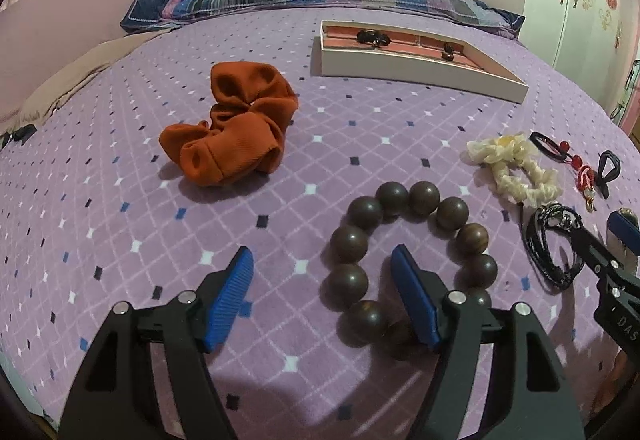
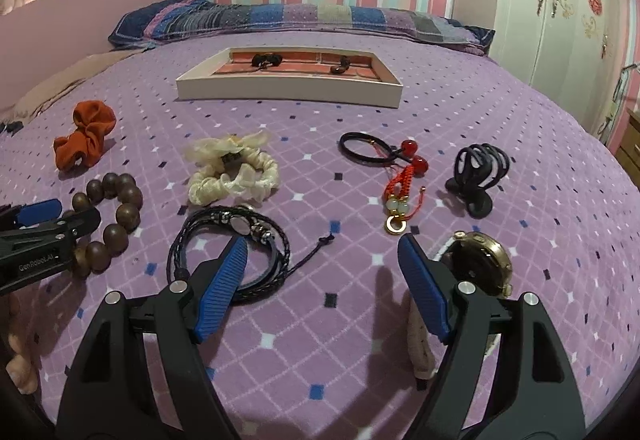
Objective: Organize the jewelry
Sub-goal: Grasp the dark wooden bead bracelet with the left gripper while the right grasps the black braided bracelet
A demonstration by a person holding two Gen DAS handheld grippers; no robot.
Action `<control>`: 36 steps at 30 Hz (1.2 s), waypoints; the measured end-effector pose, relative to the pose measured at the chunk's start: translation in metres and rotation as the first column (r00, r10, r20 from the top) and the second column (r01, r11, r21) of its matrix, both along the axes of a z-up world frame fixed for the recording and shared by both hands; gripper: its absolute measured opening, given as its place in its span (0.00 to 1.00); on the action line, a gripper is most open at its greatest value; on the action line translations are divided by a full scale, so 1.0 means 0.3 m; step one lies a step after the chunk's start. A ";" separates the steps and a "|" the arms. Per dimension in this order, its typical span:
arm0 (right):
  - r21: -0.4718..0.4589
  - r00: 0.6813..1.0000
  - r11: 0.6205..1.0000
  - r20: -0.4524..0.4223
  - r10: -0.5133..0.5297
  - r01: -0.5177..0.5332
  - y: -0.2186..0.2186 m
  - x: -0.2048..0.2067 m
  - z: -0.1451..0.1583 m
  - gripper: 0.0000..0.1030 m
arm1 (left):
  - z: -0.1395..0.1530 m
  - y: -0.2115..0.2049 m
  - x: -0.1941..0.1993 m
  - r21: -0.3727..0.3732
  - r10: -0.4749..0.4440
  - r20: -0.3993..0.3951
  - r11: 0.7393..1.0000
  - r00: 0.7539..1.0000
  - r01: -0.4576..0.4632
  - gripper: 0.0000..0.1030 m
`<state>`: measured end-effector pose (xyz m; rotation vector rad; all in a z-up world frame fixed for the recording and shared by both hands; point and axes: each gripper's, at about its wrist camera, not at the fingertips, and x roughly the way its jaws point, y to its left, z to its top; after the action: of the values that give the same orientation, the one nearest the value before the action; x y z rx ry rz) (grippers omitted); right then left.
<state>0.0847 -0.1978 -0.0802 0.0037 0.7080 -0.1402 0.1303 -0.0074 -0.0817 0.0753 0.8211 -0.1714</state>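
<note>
My left gripper [image 1: 322, 260] is open, low over the purple bedspread; its right finger sits inside the ring of the brown wooden bead bracelet [image 1: 408, 264], also in the right wrist view [image 2: 108, 216]. My right gripper [image 2: 322, 252] is open; its left finger lies over the black braided bracelet [image 2: 236, 244], its right finger beside a gold watch [image 2: 480, 264]. The white jewelry tray [image 2: 288, 90] with two dark pieces stands farther back, also in the left wrist view [image 1: 416, 66].
On the bed lie an orange scrunchie [image 1: 236, 120], a cream scrunchie [image 2: 232, 172], a black hair tie with red beads and red cord charm [image 2: 392, 168], and a black claw clip [image 2: 478, 172]. A striped pillow [image 2: 296, 20] lies behind the tray.
</note>
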 end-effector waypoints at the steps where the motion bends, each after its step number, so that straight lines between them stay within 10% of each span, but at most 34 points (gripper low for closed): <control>1: 0.006 1.000 1.000 -0.011 -0.001 0.001 -0.002 0.006 -0.007 0.74 | -0.002 0.000 0.001 0.000 -0.001 0.000 1.000 1.000 0.001 0.70; 17: -0.036 1.000 0.999 -0.014 0.001 -0.001 0.020 0.009 -0.016 0.72 | -0.020 -0.006 0.010 -0.013 -0.032 -0.019 0.999 0.999 0.032 0.84; 36: 0.039 0.995 0.996 -0.043 0.085 -0.083 0.040 0.025 -0.034 0.32 | -0.013 0.004 0.006 -0.050 -0.035 -0.020 0.998 0.999 0.034 0.82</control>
<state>0.0922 -0.1859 -0.0905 0.0068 0.7540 -0.0465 0.1321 -0.0062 -0.0855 0.0411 0.8361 -0.2252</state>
